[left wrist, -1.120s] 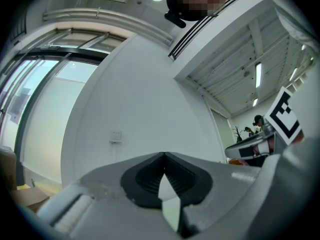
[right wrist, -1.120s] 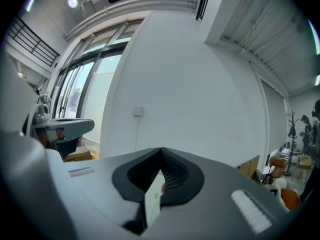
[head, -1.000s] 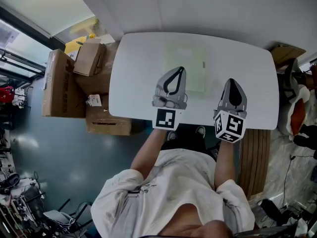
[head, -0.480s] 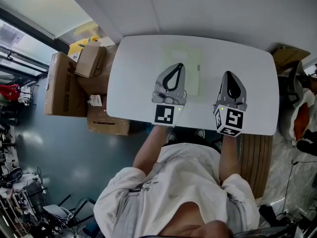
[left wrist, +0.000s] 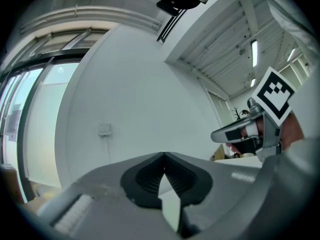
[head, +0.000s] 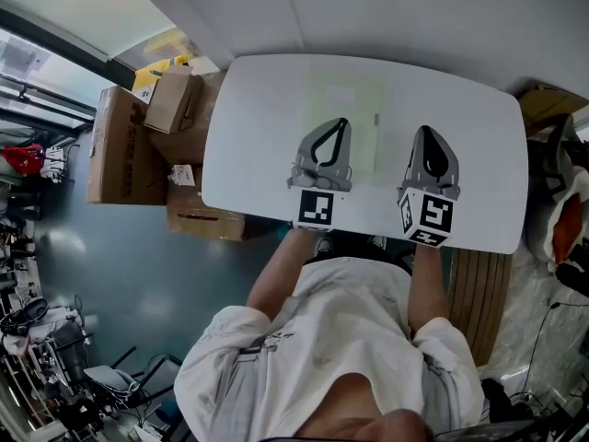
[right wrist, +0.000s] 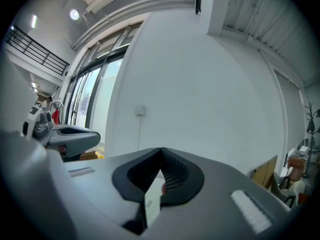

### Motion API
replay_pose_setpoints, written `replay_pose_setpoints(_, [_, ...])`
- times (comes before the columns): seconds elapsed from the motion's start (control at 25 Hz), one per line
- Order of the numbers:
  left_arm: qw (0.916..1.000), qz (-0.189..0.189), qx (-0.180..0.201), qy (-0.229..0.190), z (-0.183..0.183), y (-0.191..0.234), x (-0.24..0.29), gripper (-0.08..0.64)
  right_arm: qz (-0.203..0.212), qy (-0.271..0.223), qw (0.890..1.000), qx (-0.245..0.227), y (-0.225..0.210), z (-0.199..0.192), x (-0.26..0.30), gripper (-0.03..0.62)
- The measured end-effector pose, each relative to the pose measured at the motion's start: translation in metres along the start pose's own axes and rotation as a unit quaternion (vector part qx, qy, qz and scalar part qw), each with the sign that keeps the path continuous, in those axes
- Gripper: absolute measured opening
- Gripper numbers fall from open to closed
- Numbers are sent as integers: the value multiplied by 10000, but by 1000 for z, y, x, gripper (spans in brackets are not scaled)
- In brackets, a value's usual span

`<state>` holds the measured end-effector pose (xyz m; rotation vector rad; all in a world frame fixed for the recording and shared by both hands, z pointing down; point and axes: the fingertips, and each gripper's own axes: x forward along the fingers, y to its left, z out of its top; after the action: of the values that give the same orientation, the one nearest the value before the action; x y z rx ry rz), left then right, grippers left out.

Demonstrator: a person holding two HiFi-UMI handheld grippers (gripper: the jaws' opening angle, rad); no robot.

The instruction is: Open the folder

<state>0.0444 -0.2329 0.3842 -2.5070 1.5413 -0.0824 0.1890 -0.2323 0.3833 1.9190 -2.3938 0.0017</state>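
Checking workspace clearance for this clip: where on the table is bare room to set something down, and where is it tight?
Bare: the table left of the folder up to its left edge, and the far right corner beyond the right gripper. Tight: the near middle, where the left gripper hangs over the folder with the right beside it.

The pale flat folder (head: 357,99) lies on the white rounded surface (head: 248,118), ahead of the left tool (head: 340,124) and left of the right tool (head: 431,134); brown cardboard boxes (head: 120,150) stand far left
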Motion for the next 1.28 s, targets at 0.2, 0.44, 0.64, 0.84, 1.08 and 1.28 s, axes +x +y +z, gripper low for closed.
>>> replay_pose_setpoints(0.2, [9991,-243,280,188,-24,-16,4,12,-47,110,9999,31,-3,-13,3,0])
replay_pose_setpoints(0.44, [9961,-514,514,509,-55,-38,4,18,-156,184,9996,130,-13,-24,0,0])
replay_pose_setpoints(0.64, [9911,-794,726,783,-82,-57,3,43,-220,251,9993,187,-16,-33,-3,2])
replay_pose_setpoints(0.84, [9797,-1195,1202,1075,-119,-75,-1,67,-319,332,9986,256,-21,-42,-8,0])
replay_pose_setpoints(1.08, [9626,-1600,1654,1427,-160,-95,-8,102,-424,406,9977,330,-27,-52,-14,0])
replay_pose_setpoints(1.28, [9469,-1901,1971,1687,-188,-114,-8,129,-487,490,9969,376,-37,-59,-17,2])
